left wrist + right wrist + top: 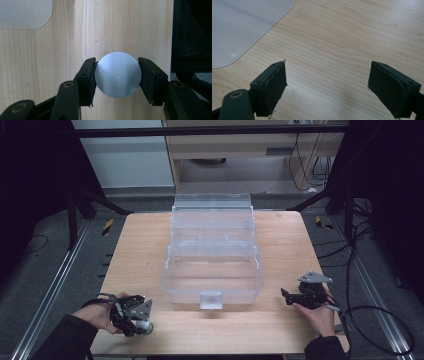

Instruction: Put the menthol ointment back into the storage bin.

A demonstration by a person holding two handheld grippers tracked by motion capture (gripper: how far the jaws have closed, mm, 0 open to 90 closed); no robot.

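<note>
Grey ball (117, 75) pinched in left gripper (117, 76), mostly hidden from above, right gripper (327, 85) wide open, empty, clear box (212, 265) between.

Through the right gripper view I see my right tongs (327, 87) with both black padded jaws spread wide — nothing between them but bare light-grained wooden worktop (352, 37). At the upper left lies the rounded corner of a clear frosted plastic container (242, 25), resting on the wood, apart from the jaws.
</note>
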